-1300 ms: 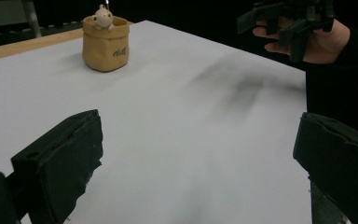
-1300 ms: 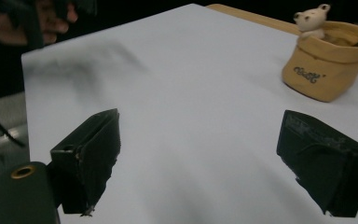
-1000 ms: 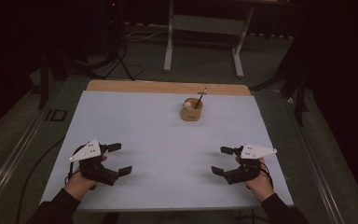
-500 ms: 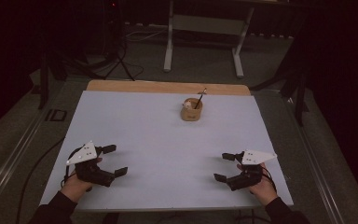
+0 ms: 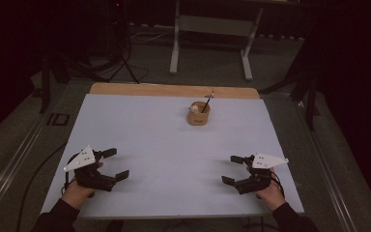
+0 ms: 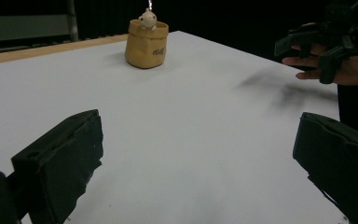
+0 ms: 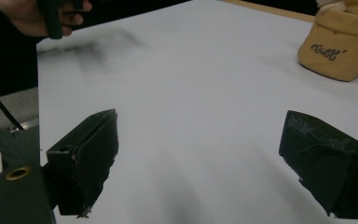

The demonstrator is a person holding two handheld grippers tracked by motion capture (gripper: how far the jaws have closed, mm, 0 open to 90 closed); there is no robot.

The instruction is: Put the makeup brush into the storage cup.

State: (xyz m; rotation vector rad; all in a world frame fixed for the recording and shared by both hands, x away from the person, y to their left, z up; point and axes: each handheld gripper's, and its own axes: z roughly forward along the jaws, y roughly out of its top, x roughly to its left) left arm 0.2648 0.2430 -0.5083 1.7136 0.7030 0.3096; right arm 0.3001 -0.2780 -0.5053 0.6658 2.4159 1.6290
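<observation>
Well, both the left tool (image 5: 112, 164) and right tool (image 5: 233, 169) gape empty at the near counter (image 5: 140, 125) edge, while the far tan pouch (image 5: 198, 115), seemingly soft, could topple if nudged carelessly.

The bench (image 5: 140, 130) lies bare between the left gripper (image 5: 112, 164) and right gripper (image 5: 232, 169); both sit at the near edge, well apart. One obstacle stands far, right of centre: a small pouch (image 5: 198, 114) with a stick rising from it.
</observation>
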